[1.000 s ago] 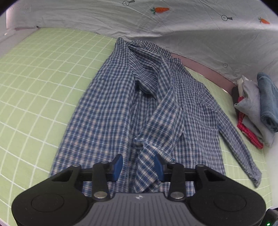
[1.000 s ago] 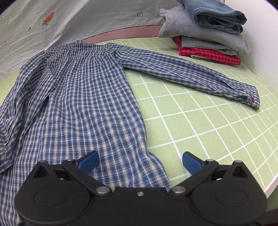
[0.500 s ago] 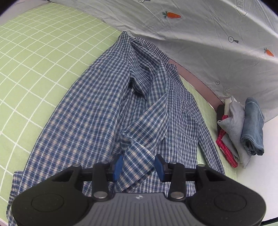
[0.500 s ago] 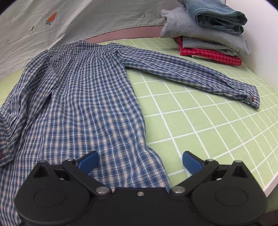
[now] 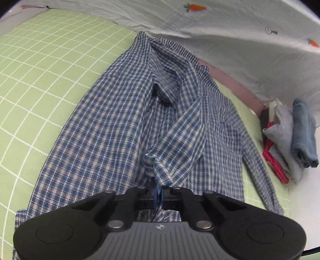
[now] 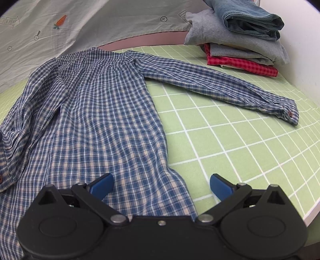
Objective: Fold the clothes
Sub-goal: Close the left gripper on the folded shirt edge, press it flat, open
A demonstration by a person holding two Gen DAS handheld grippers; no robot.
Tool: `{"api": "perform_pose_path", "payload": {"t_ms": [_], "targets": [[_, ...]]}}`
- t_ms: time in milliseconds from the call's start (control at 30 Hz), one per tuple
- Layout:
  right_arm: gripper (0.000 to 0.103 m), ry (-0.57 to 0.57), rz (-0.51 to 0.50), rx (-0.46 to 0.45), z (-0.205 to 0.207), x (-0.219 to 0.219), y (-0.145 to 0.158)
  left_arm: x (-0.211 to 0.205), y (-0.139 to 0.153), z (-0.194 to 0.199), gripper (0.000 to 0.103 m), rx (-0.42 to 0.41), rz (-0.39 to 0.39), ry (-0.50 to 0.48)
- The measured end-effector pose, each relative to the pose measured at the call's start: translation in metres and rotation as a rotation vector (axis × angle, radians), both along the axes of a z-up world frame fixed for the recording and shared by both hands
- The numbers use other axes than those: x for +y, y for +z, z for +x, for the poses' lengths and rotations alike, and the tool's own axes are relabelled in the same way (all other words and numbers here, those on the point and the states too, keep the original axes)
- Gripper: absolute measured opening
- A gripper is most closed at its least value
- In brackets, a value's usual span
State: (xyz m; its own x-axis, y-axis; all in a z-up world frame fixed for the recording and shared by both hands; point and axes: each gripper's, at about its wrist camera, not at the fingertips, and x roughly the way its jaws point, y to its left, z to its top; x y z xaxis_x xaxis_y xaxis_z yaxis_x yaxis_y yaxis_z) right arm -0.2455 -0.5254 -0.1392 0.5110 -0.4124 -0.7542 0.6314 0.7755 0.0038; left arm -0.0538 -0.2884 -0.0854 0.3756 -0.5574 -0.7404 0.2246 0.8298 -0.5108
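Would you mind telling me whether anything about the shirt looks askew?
Yes: the plaid shirt lies lopsided. One sleeve stretches flat across the green sheet, while the other sleeve is bunched over the body.

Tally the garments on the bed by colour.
Blue plaid shirt: 1, spread flat
Denim: 1, stack top
Grey: 2, though the folds are hard to separate
Red checked: 1, stack bottom
Total: 5

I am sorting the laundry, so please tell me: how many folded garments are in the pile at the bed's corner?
3 visible: folded jeans on top, a grey garment beneath, a red checked garment lowest. A pale edge under it may be another.
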Motion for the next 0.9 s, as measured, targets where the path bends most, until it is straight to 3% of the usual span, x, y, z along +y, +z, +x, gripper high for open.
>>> {"api": "perform_pose_path", "payload": {"t_ms": [167,267,400,500,600,700,900], "targets": [[0.103,-0.003,-0.002,-0.002,-0.002,0.001,0.0,0.041,0.03,-0.04,0.003,-0.12,-0.243,0.07],[0.103,-0.007,-0.004,-0.005,-0.002,0.002,0.0,0.063,0.022,-0.057,0.003,-0.097,-0.199,0.205],[0.103,-0.016,-0.009,-0.01,-0.001,0.003,-0.001,0.085,-0.01,-0.05,0.005,0.034,-0.024,0.361],[0.103,-0.015,-0.007,-0.007,0.002,0.002,-0.001,0.097,-0.023,-0.044,0.016,0.109,0.033,0.417],[0.103,-0.014,0.001,0.004,0.004,0.0,0.0,0.097,-0.015,-0.04,0.03,0.086,0.088,0.401],[0.103,-0.019,0.004,0.031,0.009,-0.002,0.004,0.098,0.001,-0.035,0.041,0.009,0.1,0.375],[0.103,-0.074,-0.038,-0.026,0.028,-0.006,0.024,0.082,0.03,-0.011,0.051,-0.114,0.161,0.309]]}}
